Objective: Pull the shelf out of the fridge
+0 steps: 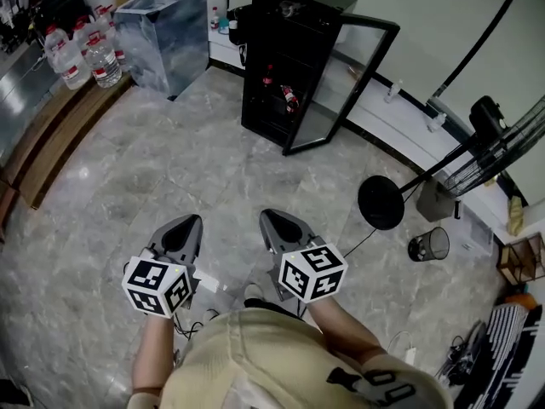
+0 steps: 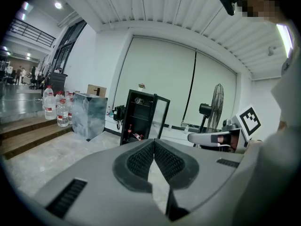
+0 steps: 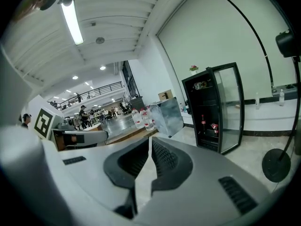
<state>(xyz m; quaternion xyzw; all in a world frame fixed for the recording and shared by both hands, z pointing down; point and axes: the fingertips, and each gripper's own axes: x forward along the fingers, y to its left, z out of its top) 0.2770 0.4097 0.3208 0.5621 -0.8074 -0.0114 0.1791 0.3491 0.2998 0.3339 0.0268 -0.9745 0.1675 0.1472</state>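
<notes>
Fridge (image 1: 294,32): black, boxy, at your 12 o'clock across the room, glass door (image 1: 341,83) swung open. Shelf (image 1: 274,109) sits inside, low, carrying small bottles (image 1: 289,99). Your left gripper (image 1: 186,227) and right gripper (image 1: 274,221): ribbed pads pressed together, pinching nothing. Floor (image 1: 170,169): glossy grey marble. Water bottles (image 1: 85,54) at 10 o'clock.

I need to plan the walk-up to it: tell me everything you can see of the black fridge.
The fridge is a tall, narrow black cabinet standing upright on the marble-look floor, close to the wall. Its black-framed glass door is swung wide open. Inside, bottles with red on them sit low down. Only the floor touches it.
</notes>
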